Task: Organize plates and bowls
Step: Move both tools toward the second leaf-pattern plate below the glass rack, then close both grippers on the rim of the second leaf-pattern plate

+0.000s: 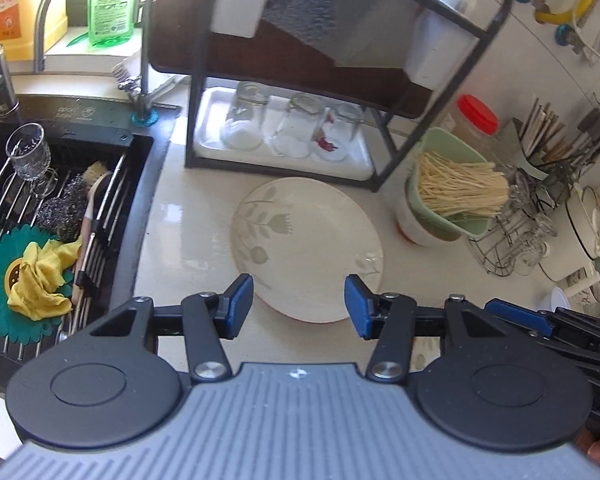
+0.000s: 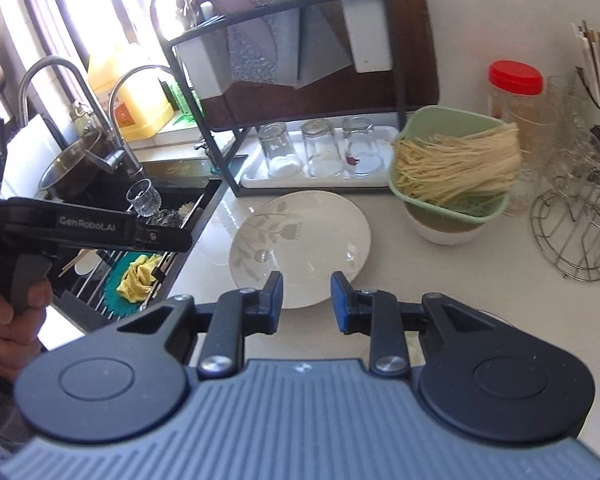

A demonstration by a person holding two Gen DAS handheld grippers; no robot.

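Observation:
A cream plate with a grey flower pattern [image 1: 306, 248] lies flat on the white counter in front of the dish rack; it also shows in the right wrist view [image 2: 300, 246]. My left gripper [image 1: 299, 306] is open and empty, hovering over the plate's near edge. My right gripper [image 2: 306, 302] is open and empty, just short of the plate's near rim. A white bowl [image 2: 448, 232] stands right of the plate with a green basket of dry noodles [image 2: 452, 164] on it.
A black dish rack [image 1: 284, 80] holds a white tray with three upturned glasses [image 1: 296, 132]. The sink [image 1: 40, 216] at left holds a glass, scourers and a yellow cloth. A red-lidded jar [image 2: 514, 92], wire glass stand [image 2: 572, 232] and chopstick holder stand at right.

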